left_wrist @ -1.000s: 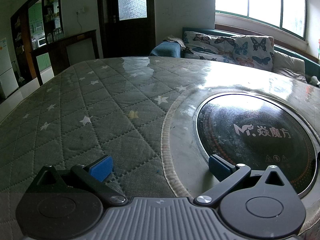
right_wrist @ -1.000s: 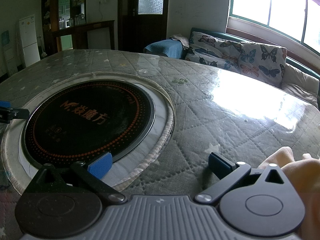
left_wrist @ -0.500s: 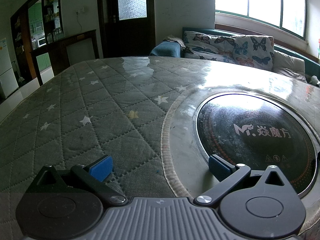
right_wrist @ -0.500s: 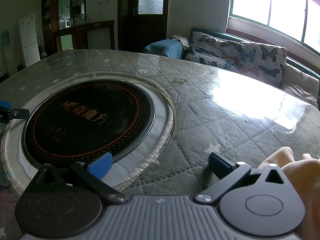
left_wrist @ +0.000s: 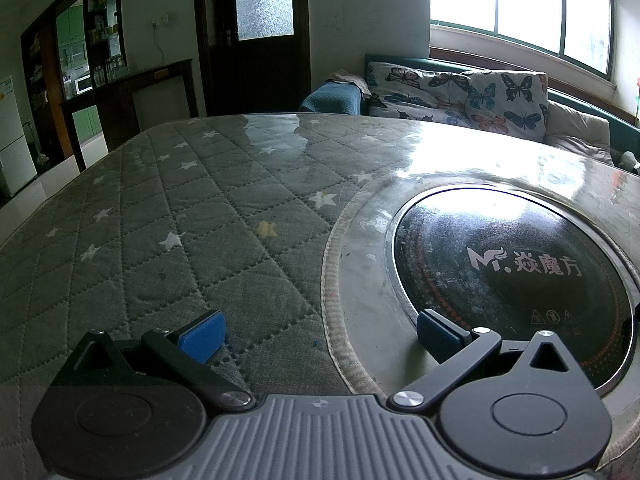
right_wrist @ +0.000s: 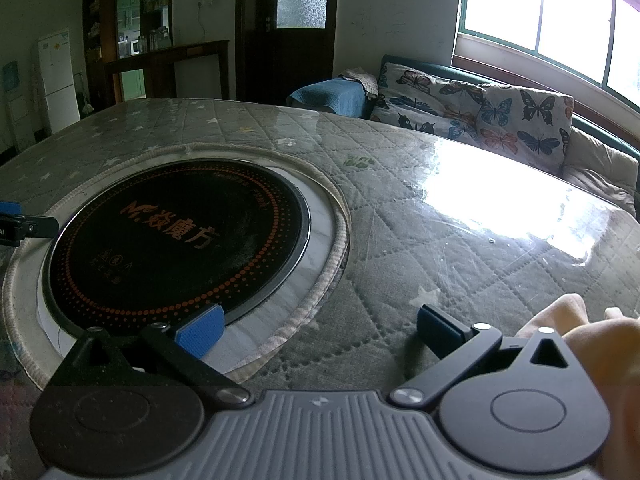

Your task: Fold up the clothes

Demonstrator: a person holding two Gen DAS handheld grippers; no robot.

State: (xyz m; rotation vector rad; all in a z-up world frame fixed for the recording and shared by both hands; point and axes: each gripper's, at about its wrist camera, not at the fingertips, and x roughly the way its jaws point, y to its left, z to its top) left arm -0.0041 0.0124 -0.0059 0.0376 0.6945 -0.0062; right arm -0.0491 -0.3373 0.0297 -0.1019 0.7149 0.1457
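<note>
Clothes are not spread out anywhere yet; the only cloth in sight is a soft peach-coloured piece (right_wrist: 568, 320) at the right edge of the right view, just beside the right tongs' dark arm. It is too close and blurry to say if it is a garment.

The big round counter with the grey quilted star-pattern cover under a shiny clear sheet (left_wrist: 208, 216) fills both views. Set into its middle is the round black glass hotplate with orange dots and white writing (right_wrist: 176, 240), and that is the landmark here. The left tongs (left_wrist: 320, 336) hang low just left of the hotplate, spread wide with nothing between the blue pads. The right tongs (right_wrist: 320, 332) hang just right of the hotplate, spread wide and empty too.

I think the job is only starting. A good first move would be to bring the right tongs to the peach cloth, pinch one edge, and pull it onto the quilted part, away from the hotplate, so it lies flat.
</note>
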